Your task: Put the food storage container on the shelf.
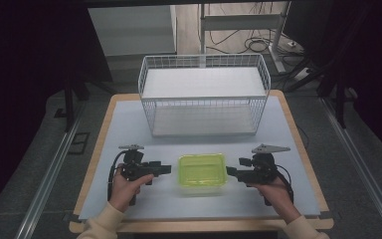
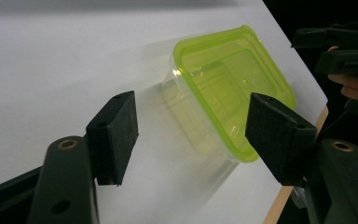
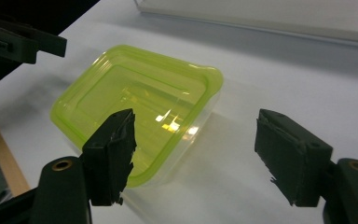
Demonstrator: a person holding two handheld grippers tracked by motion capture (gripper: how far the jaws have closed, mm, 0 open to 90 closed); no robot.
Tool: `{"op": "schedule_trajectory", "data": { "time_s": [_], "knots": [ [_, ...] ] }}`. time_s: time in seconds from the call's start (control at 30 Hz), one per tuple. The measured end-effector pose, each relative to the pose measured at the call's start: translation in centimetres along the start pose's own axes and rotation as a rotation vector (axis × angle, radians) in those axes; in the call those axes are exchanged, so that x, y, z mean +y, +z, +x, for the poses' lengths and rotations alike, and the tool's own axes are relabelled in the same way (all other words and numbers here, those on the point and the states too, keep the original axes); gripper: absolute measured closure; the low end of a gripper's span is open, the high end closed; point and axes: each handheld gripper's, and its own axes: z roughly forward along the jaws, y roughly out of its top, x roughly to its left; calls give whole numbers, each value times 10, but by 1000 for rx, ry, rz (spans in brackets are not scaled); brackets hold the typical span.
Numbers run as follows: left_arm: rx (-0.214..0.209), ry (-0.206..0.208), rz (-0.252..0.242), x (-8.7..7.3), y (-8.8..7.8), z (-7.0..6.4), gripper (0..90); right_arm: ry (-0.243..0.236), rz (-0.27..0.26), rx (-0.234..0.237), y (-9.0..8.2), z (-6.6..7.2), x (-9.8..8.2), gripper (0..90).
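High view shows a clear container with a lime-green lid point(image 1: 202, 170) sitting on the white surface point(image 1: 129, 129), near the person's edge, between the two tools and in front of a white wire basket point(image 1: 204, 94). The left hand-held gripper point(image 1: 165, 169) points at the container's left side and the right hand-held gripper point(image 1: 231, 171) at its right side; each stands just beside it without touching.

In the left gripper view the jaws stand apart with nothing between the pads point(image 2: 116, 135), the container point(image 2: 223, 93) lying just ahead of them and tilted across the frame. In the right gripper view the jaws are likewise apart and empty, and the container point(image 3: 135, 102) sits ahead and toward the left jaw rather than centred in the gap.

The likely trouble is in the approach. The container looks light and its walls smooth, so a push from one side alone may slide it across the surface instead of seating it between the pads. On the right, the off-centre line-up could make a pad point(image 3: 112, 149) strike the lid's rim and tip or spin the container. If the pads catch the lid alone, it may pop loose or flex out of the grip.
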Motion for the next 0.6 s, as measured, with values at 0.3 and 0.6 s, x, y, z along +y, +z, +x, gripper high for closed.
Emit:
{"op": "schedule_trajectory", "data": {
  "time_s": [0.3, 0.6],
  "knots": [
    [-44, -28, 30, 2, 13, -1, 373, 50, 37, 52, 15, -5, 9, 342],
    [-80, -72, 55, 3, 25, 3, 424, 124, 71, 85, 27, -11, 10, 372]
  ]
}}
